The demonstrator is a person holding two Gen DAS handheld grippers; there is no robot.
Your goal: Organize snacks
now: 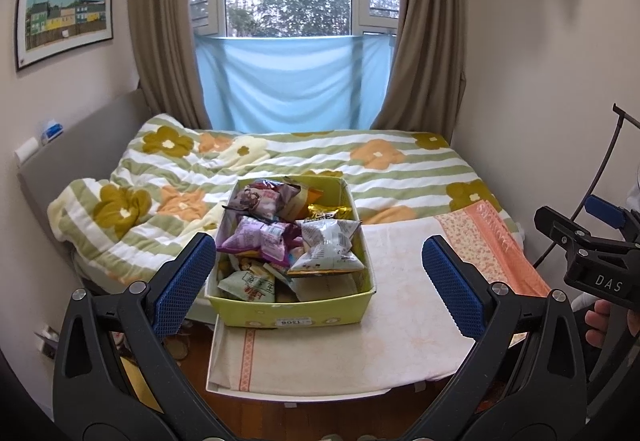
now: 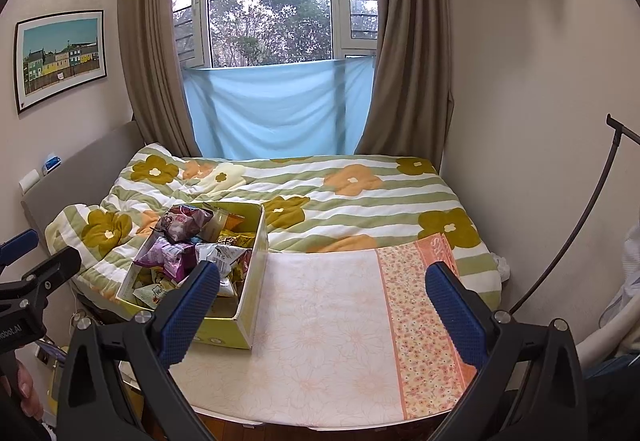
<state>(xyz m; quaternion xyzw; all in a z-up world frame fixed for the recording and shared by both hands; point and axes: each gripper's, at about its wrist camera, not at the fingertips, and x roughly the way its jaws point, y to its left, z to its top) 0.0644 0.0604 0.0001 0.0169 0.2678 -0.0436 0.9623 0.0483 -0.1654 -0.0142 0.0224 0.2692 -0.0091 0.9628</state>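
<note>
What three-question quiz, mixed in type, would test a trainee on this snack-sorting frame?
1. True or false: the left gripper is shut on a snack bag.
2. Multiple choice: the yellow-green box of snack bags stands on (A) the wooden floor, (B) the cloth-covered table at the foot of the bed, (C) the window sill.
3. Fill in: the snack bag lying on top at the box's right side is mainly ____ in colour.

Key: 1 false, both the left and the right gripper are open and hold nothing. 2 B. 3 silver-white.
</note>
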